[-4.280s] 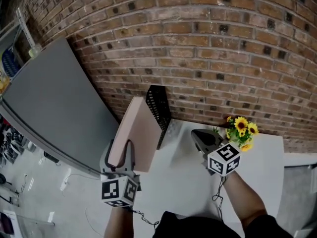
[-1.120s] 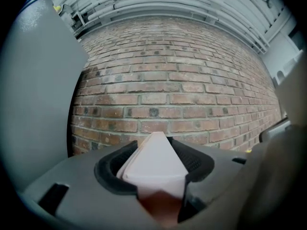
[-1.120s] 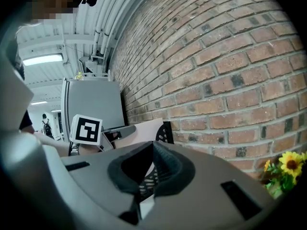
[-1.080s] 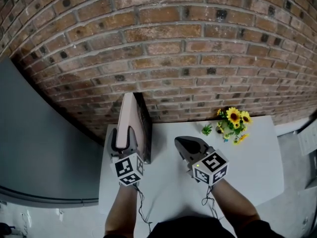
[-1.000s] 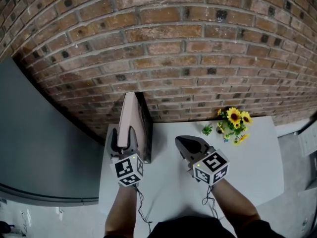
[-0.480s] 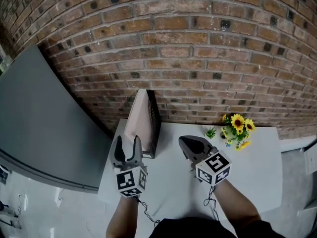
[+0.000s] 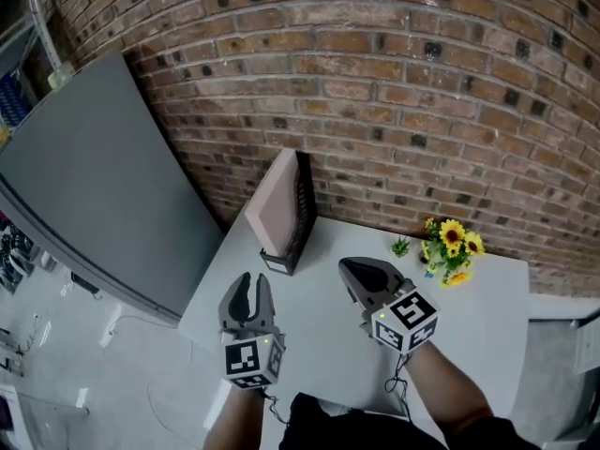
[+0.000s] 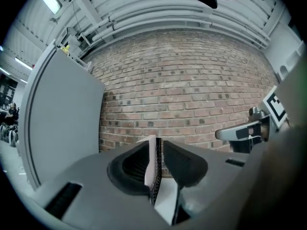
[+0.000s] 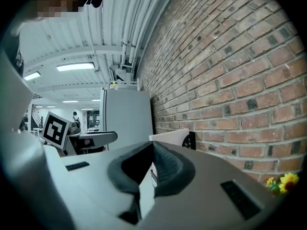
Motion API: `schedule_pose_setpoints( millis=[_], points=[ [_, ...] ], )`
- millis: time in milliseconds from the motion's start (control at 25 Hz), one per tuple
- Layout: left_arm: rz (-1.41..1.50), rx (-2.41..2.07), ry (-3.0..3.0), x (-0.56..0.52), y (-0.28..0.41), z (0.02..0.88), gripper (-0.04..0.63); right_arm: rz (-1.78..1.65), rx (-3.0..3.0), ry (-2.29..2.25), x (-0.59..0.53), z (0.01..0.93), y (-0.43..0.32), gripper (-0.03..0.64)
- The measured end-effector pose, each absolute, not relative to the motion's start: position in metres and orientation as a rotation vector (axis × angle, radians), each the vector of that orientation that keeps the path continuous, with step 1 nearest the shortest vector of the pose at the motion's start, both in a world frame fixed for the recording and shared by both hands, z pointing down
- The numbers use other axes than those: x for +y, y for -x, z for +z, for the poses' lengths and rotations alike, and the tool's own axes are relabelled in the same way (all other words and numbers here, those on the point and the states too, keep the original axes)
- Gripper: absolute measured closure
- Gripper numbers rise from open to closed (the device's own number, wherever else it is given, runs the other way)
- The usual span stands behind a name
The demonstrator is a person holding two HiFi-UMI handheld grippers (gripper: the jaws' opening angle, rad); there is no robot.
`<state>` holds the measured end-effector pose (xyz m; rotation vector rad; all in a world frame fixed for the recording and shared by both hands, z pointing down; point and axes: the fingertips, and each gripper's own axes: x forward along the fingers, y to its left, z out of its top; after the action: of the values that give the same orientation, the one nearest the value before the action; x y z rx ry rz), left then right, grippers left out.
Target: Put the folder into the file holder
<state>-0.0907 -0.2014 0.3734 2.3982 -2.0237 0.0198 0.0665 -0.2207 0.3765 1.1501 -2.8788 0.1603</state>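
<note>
The pink folder (image 7: 278,206) stands upright inside the black mesh file holder (image 7: 303,200) at the table's far left, by the brick wall. My left gripper (image 7: 251,287) hangs well back from it, near the table's front left edge. Its jaws are closing with a narrow gap and nothing between them. Through that gap the left gripper view shows the folder (image 8: 150,158) and file holder (image 8: 157,177) far ahead. My right gripper (image 7: 360,274) is shut and empty over the table's middle. In the right gripper view the folder (image 9: 171,137) shows beyond the right gripper (image 9: 152,147).
A small bunch of sunflowers (image 7: 452,247) sits at the back right of the white table (image 7: 319,331). A large grey panel (image 7: 89,176) leans by the table's left side. The brick wall (image 7: 394,92) runs along the far edge.
My left gripper has let go of the folder, pulled back from the file holder toward the front edge, and its jaws have narrowed. The folder stays in the holder. The right gripper has barely moved.
</note>
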Motion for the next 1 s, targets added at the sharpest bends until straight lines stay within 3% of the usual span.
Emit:
schedule_pose_setpoints(
  millis=[120,240,1000],
  points=[
    [0.044,-2.062,-2.344,-0.170,0.090,0.378,0.563,0.166,-2.917,-1.068,-0.202,0.378,-0.062,0.614],
    [0.074,-2.096,-2.302,-0.142,0.091,0.378,0.584,0.184,-2.951,-0.989,-0.185,0.381,-0.054,0.614],
    [0.016,-1.852,-2.386,-0.079,0.115,0.392,0.588,0.231,-2.937,-1.002,-0.126,0.394,0.008,0.614]
  ],
)
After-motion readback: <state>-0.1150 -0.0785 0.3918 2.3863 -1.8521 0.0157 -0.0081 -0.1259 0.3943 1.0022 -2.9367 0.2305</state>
